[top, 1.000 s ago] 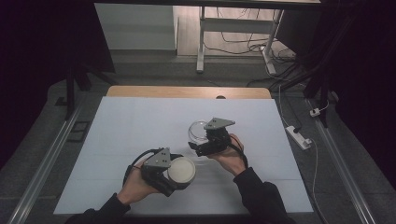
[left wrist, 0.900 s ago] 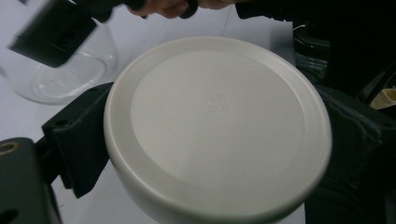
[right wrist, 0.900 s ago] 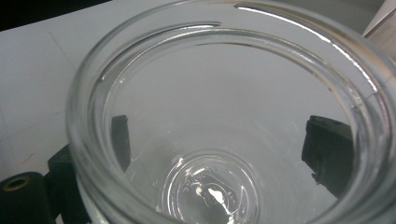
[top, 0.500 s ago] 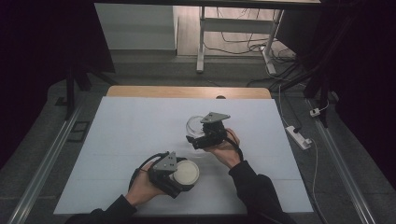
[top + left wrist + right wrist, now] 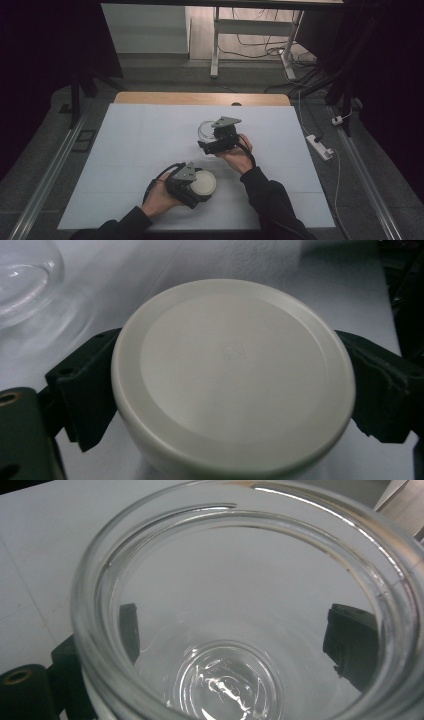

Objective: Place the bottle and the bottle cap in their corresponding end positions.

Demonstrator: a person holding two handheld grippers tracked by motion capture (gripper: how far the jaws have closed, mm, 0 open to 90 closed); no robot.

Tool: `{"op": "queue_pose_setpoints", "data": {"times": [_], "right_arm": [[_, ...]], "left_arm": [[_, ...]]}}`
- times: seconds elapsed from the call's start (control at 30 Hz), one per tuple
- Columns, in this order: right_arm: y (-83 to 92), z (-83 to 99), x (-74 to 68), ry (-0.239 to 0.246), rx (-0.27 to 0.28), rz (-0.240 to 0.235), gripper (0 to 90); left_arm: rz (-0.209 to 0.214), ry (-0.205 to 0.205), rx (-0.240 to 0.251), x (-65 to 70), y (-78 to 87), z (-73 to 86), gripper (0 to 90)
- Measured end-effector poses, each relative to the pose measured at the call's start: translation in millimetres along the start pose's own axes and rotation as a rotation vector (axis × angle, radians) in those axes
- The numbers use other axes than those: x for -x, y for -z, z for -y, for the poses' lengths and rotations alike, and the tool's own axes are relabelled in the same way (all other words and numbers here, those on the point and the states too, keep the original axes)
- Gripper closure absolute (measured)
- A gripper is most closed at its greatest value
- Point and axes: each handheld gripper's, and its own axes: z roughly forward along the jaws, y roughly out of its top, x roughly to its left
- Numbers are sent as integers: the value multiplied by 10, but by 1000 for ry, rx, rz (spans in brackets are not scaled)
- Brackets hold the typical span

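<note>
Left claw (image 5: 200,187) clamps a cream round lid (image 5: 204,183) near the white surface (image 5: 130,145) front edge. Right claw (image 5: 206,145) grips a clear glass jar (image 5: 206,131) at mid-surface, well apart from the lid.

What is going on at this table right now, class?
A person works at a white table with a gripper in each hand. The left gripper is clamped around a round cream lid, near the table's front edge. The right gripper grips a clear glass jar, open and apparently empty, farther back. Lid and jar are apart; the lid is off the jar.
</note>
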Motion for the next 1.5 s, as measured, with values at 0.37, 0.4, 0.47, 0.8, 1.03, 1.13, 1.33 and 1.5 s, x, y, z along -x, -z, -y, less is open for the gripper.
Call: {"op": "queue_pose_setpoints", "data": {"times": [0.37,0.4,0.47,0.8,1.03,1.13,1.33,1.5], "right_arm": [[-168,3,40,-5,-4,9,60],[-180,4,40,-5,-5,9,60],[-200,7,36,-2,-7,11,60],[-271,44,6,4,-24,5,59],[-289,69,9,-2,-33,-2,58],[-282,71,22,-9,-43,-8,57],[-284,74,17,-11,-43,-3,54],[-285,72,15,-17,-47,-3,47]], "left_arm": [[-14,42,-63,-98,-186,28,81],[-16,44,-83,-112,-210,32,80],[-14,44,-99,-118,-228,33,80],[-41,46,-171,-130,-281,13,78],[-48,39,-181,-125,-288,11,74],[-47,39,-182,-126,-289,11,72],[-54,44,-187,-125,-294,11,47],[-48,39,-186,-125,-289,13,12]]}}
